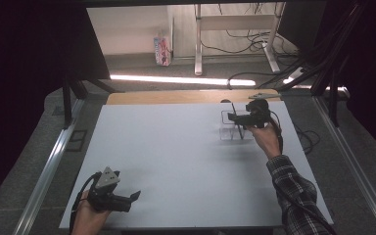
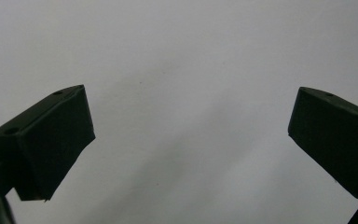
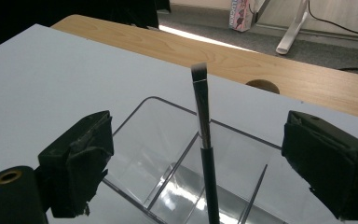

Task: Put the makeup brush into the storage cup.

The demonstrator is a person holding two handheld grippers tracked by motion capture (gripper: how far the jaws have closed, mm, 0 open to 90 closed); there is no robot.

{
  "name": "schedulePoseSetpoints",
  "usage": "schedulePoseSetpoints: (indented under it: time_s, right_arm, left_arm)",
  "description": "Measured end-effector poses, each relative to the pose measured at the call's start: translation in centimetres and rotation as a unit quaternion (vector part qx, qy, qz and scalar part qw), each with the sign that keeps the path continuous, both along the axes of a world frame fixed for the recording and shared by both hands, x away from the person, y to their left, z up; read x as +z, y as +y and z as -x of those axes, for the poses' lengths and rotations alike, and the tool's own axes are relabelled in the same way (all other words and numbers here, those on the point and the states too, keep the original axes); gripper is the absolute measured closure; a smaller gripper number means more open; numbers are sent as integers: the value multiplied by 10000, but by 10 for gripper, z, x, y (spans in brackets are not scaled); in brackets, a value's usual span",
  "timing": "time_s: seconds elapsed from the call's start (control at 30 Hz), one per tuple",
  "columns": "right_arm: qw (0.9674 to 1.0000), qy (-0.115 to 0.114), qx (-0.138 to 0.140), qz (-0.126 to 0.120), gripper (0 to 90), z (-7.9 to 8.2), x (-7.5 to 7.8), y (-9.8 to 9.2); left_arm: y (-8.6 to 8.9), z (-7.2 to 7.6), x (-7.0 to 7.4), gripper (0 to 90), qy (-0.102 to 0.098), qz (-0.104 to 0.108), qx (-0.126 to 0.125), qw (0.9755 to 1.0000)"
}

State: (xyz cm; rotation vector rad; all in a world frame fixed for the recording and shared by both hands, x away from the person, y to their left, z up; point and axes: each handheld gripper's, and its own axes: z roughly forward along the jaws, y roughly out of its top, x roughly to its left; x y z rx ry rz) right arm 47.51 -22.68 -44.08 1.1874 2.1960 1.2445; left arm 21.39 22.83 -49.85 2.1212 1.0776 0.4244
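Both tongs are spread wide and hold nothing. Right tongs (image 1: 236,117) hang over a clear plastic box (image 3: 168,154) at about 1 o'clock on the white tabletop (image 1: 176,147), near its far edge. Thin walls split the box into slots. A dark brush (image 3: 204,140) stands almost upright in the middle slot, with its flat tip at 12 o'clock, between the two open jaws and touching neither. The other slots look empty, though glare makes that hard to tell. Left tongs (image 1: 129,198) rest low at about 7 o'clock over bare tabletop.
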Motion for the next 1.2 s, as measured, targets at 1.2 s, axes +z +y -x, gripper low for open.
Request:
schedulePoseSetpoints:
  time_s: [1.2]
  right_arm:
    - [9979,97,527,363,45,48,5,7]
  left_arm:
    - [1,1,2,0,-114,65,83,9999]
